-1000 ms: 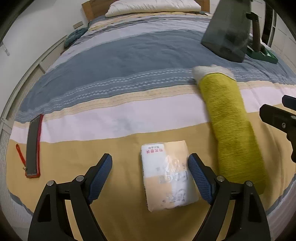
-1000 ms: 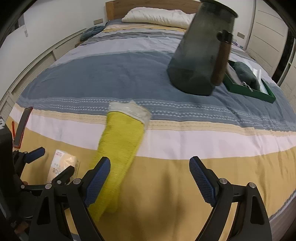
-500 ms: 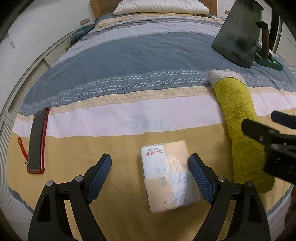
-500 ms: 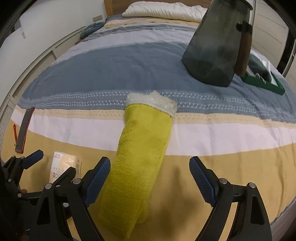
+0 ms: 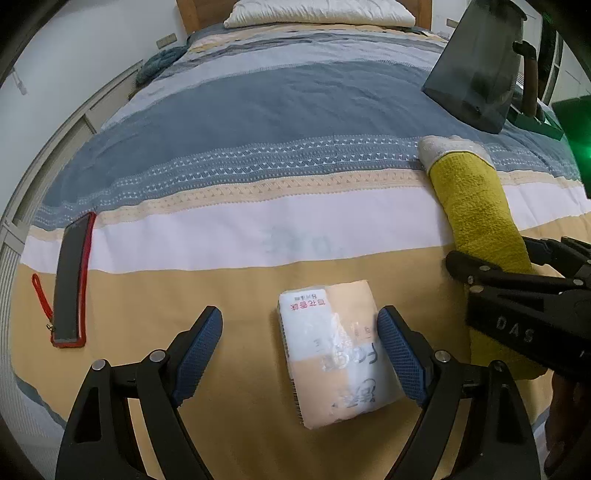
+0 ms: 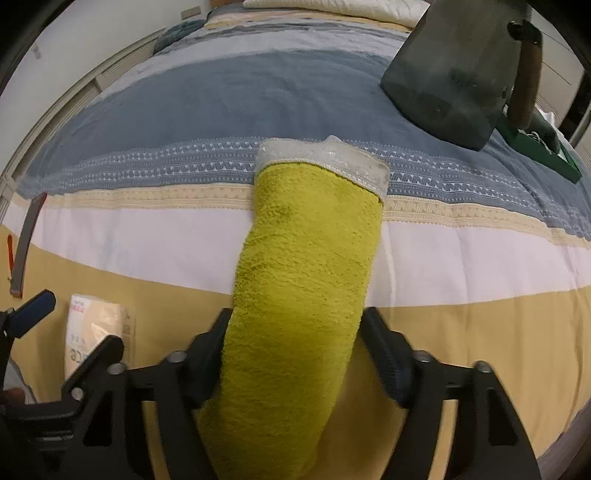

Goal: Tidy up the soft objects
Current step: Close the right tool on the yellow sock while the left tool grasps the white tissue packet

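A rolled yellow-green towel [image 6: 306,258] with a white end lies lengthwise on the striped bedspread; it also shows in the left wrist view [image 5: 476,218]. My right gripper [image 6: 295,350] straddles the towel's near part, its jaws close against both sides but still apart. A tissue pack [image 5: 336,347] in clear wrap lies between the open jaws of my left gripper [image 5: 301,347], nearer the right finger. The pack also shows in the right wrist view [image 6: 92,332].
A dark translucent pitcher [image 5: 476,66] with a brown handle stands on the bed at the far right, a green tray [image 6: 543,155] behind it. A phone in a red case [image 5: 72,277] lies at the left. A pillow [image 5: 317,13] sits at the headboard.
My right gripper has moved left and forward over the towel, and its jaws have narrowed around it. My left gripper has stayed over the tissue pack.
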`<state>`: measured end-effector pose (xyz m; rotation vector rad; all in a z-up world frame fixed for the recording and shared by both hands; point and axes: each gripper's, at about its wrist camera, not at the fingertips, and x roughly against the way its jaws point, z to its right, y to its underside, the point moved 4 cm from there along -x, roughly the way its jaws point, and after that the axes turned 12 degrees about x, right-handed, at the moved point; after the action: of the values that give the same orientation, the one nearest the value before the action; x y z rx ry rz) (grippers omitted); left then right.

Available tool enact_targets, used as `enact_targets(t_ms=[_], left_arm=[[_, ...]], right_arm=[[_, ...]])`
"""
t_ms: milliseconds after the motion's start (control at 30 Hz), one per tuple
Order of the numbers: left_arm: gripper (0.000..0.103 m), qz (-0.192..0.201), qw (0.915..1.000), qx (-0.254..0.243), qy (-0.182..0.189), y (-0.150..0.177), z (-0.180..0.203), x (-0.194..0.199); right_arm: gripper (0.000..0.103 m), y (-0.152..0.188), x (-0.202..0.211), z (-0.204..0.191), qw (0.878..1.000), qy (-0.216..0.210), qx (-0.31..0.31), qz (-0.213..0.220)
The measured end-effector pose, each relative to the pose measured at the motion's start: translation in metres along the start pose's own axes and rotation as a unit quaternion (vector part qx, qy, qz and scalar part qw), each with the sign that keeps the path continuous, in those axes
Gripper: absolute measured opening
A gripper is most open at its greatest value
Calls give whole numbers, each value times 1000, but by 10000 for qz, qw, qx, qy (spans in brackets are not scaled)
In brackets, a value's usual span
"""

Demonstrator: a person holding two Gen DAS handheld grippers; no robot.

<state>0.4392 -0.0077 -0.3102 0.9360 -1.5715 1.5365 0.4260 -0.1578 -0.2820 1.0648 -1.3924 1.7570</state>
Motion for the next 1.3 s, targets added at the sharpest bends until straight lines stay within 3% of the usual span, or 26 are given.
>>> enact_targets(t_ms=[400,600,900,1300], left_arm=[[83,-160,9998,121,4,4,6,-7],[82,-233,9996,145,-46,8,10,-11],[74,-342,9992,184,-42,10,15,-12],[53,-454,9988,165,3,7,23,-13]], right_arm=[[37,1,1,20,9991,-88,403,28],[31,3,6,28,9987,22,510,1],[24,2,6,25,9977,-19,685,-7],[19,3,7,26,9959,-82,898,17]])
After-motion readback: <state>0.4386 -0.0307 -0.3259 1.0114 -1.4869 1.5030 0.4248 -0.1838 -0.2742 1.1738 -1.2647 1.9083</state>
